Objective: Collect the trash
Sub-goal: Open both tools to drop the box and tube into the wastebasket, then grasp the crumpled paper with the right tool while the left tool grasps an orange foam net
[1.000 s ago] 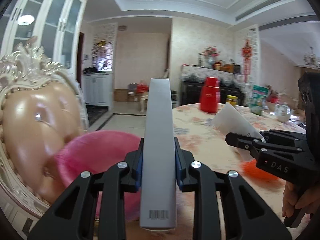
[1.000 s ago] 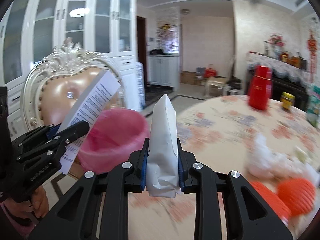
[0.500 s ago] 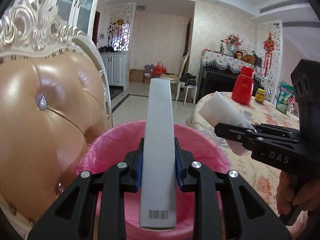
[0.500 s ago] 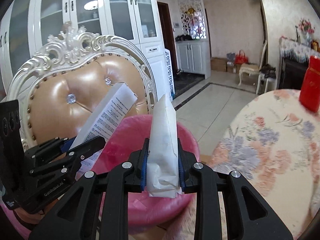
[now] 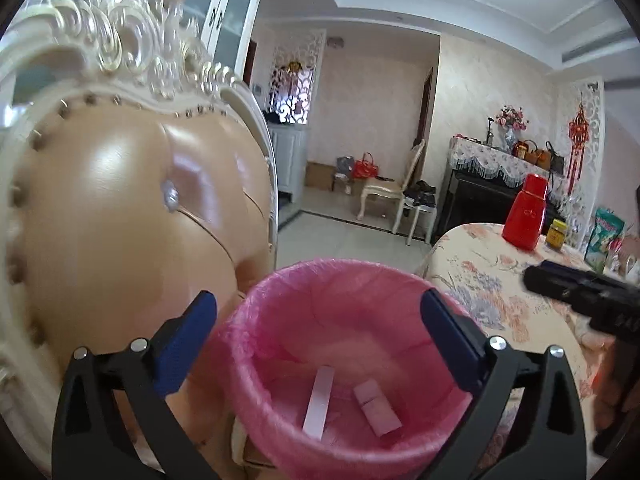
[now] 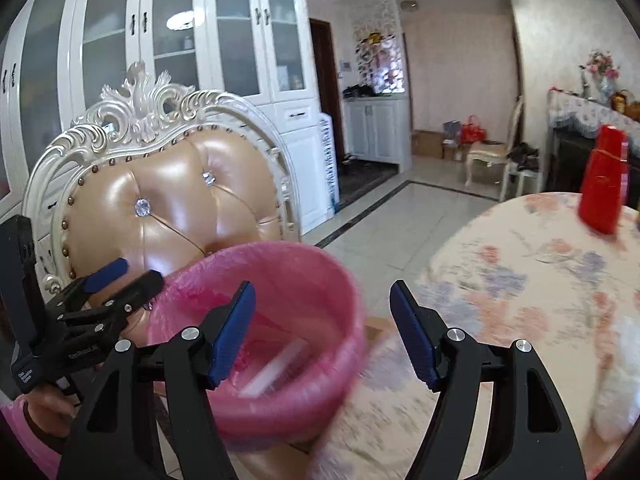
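You see a pink-lined bin (image 5: 352,360) beside the chair, long box (image 5: 318,402) and paper packet (image 5: 378,408) lying inside.

Right gripper (image 6: 322,336) jaws just opening, empty, pink bin (image 6: 320,364)

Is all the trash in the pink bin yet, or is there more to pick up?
Two pieces lie in the pink bin: a long flat box and a small packet. The left gripper and right gripper have just been opening and hold nothing. A white crumpled wad on the table looks left to collect.
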`<state>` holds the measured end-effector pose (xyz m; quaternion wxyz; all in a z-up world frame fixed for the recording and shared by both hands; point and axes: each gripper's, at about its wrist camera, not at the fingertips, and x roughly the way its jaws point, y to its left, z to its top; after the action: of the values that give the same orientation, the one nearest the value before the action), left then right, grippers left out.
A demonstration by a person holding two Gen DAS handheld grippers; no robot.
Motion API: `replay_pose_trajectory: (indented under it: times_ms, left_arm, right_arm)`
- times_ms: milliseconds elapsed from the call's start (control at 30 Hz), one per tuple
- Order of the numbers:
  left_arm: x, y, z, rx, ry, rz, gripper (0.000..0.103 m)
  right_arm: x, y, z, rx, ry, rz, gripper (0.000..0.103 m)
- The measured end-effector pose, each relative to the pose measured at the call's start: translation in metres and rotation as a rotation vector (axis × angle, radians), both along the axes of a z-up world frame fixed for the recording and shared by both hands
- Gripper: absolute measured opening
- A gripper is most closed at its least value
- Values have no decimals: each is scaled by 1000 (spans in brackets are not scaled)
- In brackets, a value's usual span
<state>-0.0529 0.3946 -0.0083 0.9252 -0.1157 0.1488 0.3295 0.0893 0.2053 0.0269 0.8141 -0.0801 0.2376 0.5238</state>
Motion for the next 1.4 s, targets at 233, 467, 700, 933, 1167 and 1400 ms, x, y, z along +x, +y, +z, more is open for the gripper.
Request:
replay_pose_trajectory:
  times_ms: [233, 467, 700, 933, 1167, 1400]
  left_arm:
    - [10, -75, -3, 52, 65, -128, 98]
    - [39, -154, -11, 15, 90, -343, 98]
    - [78, -230, -19, -50, 125, -517, 98]
    - [118, -295, -18, -99, 169, -646, 98]
    - [152, -337, -21, -171, 206, -713, 98]
    - [170, -358, -29, -190, 241, -704, 98]
  right_arm:
    - [-14, -90, 4, -17, -41, -136, 75]
    - [-24, -195, -6, -44, -43, -305, 78]
    - [-25, -307, -19, -61, -24, -532, 81]
    - [-12, -407, -32, -69, 38, -753, 81]
    - [-2, -493, -44, -100, 78, -986, 81]
    - [29, -551, -65, -147, 207, -1115, 81]
